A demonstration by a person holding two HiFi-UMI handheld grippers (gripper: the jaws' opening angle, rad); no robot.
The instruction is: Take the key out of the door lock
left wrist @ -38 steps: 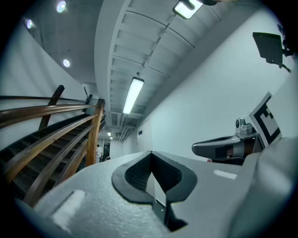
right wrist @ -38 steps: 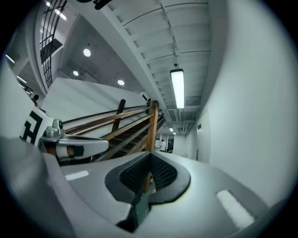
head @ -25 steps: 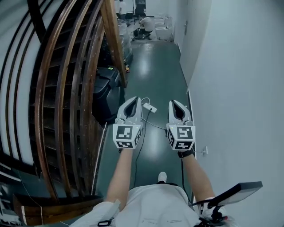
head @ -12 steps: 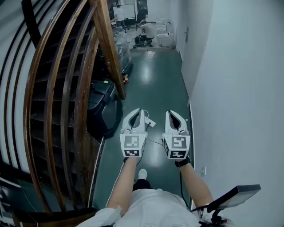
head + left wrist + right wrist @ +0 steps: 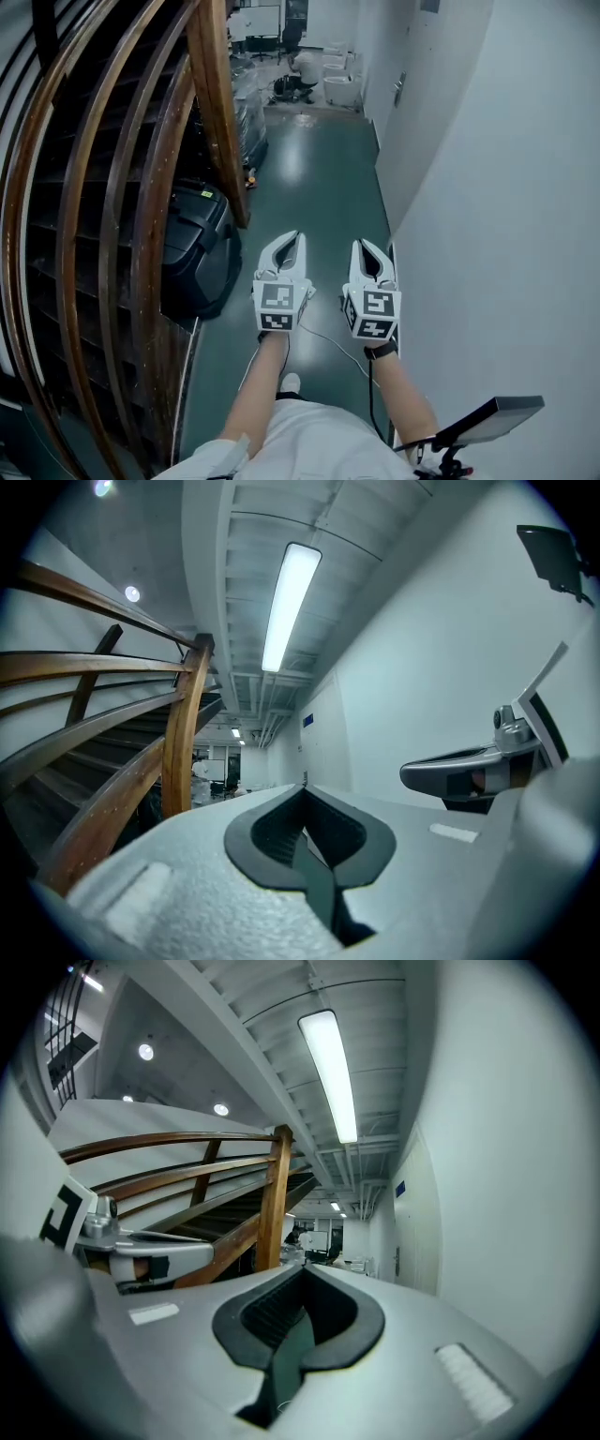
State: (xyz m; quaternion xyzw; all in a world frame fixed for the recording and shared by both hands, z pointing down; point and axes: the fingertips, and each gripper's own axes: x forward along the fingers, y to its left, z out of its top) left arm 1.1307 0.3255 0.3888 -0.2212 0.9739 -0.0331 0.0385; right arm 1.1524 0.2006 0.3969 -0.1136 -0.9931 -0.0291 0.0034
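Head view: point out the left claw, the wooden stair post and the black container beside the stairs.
left claw [image 5: 294,236], head view, between its shut tips
wooden stair post [image 5: 217,122], head view, middle of the shaft
black container [image 5: 199,249], head view, middle of its body

Dark green floor [image 5: 319,178], brown banister [image 5: 214,112], white wall [image 5: 506,187], black case [image 5: 195,246], white left claw [image 5: 295,236], white right claw [image 5: 362,246]

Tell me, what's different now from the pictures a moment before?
The person has walked further down the corridor. The black box by the wooden stairs has slid closer, and the white power strip on the floor has gone from sight. Nothing was grabbed or let go. The left gripper and right gripper stay shut, empty and side by side.
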